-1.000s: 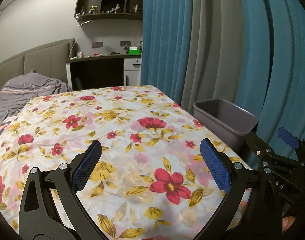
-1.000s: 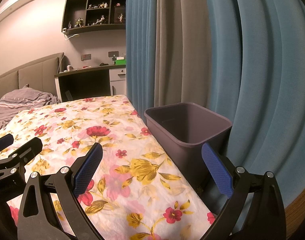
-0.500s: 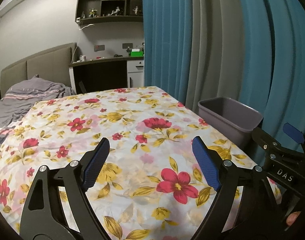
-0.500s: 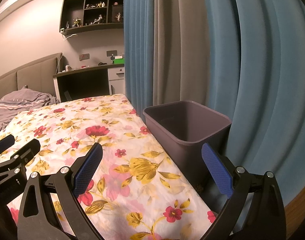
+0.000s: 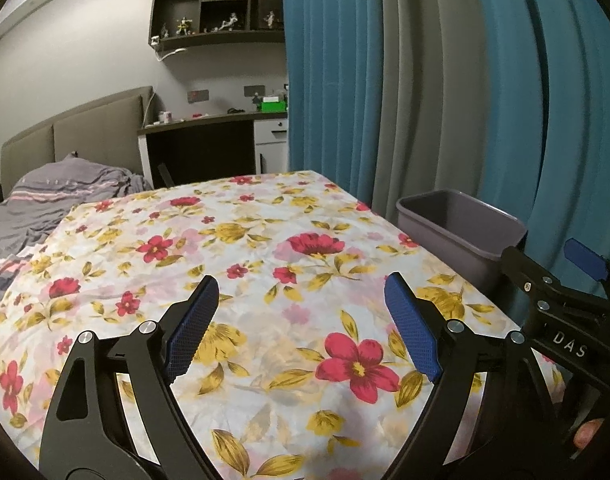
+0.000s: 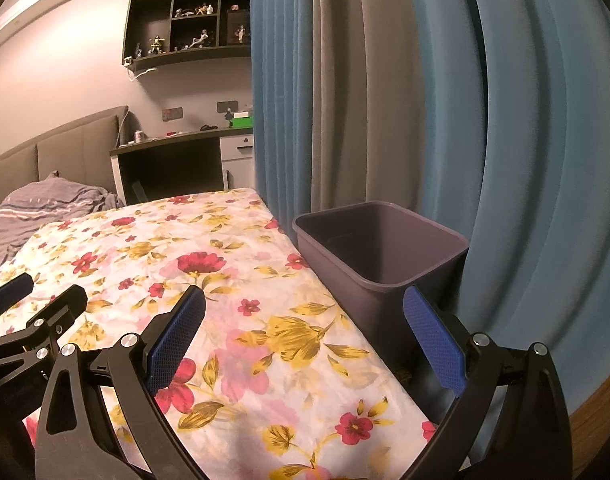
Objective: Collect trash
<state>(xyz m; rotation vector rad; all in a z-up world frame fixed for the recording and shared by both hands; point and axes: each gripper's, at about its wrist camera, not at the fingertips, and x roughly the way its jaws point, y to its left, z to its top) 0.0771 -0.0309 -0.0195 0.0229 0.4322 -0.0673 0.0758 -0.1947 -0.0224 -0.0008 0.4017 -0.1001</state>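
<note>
A grey-purple plastic bin point(image 5: 461, 228) point(image 6: 379, 254) stands on the floor beside the right edge of the bed, against the curtains. It looks empty as far as its inside shows. My left gripper point(image 5: 301, 326) hovers open over the flowered bedspread point(image 5: 233, 264) with nothing between its blue pads. My right gripper point(image 6: 303, 338) is open too, held over the bed's right edge just short of the bin, and it holds nothing. Each gripper shows at the side of the other's view. No loose trash is visible on the bedspread.
Blue and grey curtains point(image 6: 385, 100) hang close behind the bin. A rumpled grey blanket point(image 5: 53, 204) lies at the head of the bed, by the padded headboard point(image 5: 77, 132). A dark desk point(image 5: 201, 140) and a wall shelf point(image 5: 221, 8) with figurines stand beyond.
The left gripper's jaws have narrowed a little and its view has shifted slightly. The right gripper and the bin look the same.
</note>
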